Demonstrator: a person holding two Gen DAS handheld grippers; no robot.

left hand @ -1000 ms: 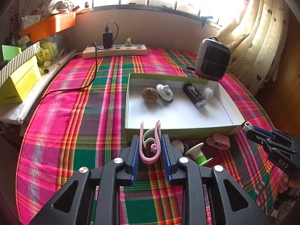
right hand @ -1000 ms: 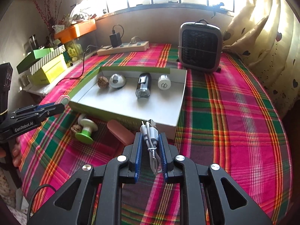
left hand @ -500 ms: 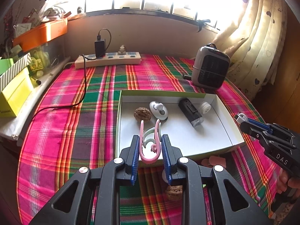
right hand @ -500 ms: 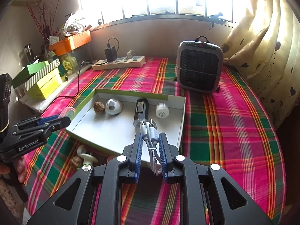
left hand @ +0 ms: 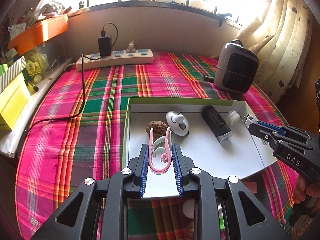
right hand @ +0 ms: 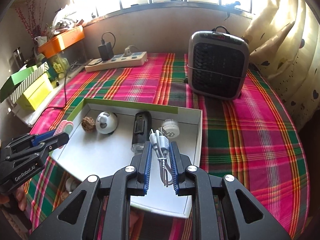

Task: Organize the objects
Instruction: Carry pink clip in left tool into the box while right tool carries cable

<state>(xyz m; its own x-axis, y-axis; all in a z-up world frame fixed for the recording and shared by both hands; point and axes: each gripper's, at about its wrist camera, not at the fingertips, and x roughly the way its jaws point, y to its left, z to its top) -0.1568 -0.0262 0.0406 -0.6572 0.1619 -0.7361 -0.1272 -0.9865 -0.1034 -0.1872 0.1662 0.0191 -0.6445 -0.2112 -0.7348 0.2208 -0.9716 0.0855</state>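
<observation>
Plaid-covered surface (left hand: 112, 92) carries a white open box (left hand: 200, 160) holding a walnut (left hand: 157, 126), white dome (left hand: 178, 123), black device (left hand: 217, 124). Left gripper (left hand: 159, 156) over the box, fingers clamped on pink clips (left hand: 160, 152). Right gripper (right hand: 159, 156) likewise, fingers clamped on a white cable (right hand: 161, 146).

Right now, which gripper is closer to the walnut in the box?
Left. The left gripper, holding the pink clip, hovers just in front of the walnut. The right gripper, holding the white cable, sits further along, by the black device.
</observation>
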